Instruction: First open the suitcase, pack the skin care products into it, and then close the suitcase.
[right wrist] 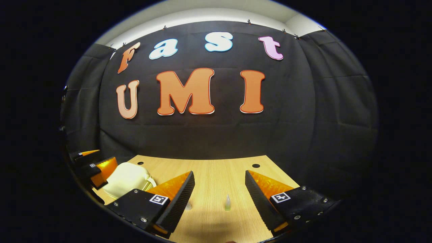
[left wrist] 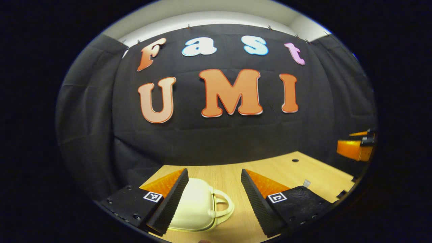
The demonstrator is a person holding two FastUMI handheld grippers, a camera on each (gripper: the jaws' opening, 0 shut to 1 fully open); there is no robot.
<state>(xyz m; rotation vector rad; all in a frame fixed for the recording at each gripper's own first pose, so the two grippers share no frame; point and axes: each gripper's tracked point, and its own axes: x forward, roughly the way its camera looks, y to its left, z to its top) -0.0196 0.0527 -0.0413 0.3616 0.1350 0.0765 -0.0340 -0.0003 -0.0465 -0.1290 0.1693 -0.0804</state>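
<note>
Left gripper view: a small cream suitcase [left wrist: 195, 206], smooth, rounded and glossy like moulded plastic, lies closed on a pale wooden table [left wrist: 303, 168] with fine straight grain. Its looped handle [left wrist: 224, 202] points toward the gap between the left gripper [left wrist: 214, 189] fingers. Those fingers, wedge-shaped with ribbed inner faces, stand wide apart and hold nothing; one overlaps the suitcase's near edge, contact unclear. Right gripper view: the right gripper [right wrist: 219, 190] is likewise spread wide and empty above bare wood. Well to the right of the suitcase, between these fingers, a small translucent cone-shaped tip [right wrist: 227, 203] stands on the table; what it belongs to cannot be told. Behind the suitcase hangs wrinkled black cloth [right wrist: 303, 118]
</note>
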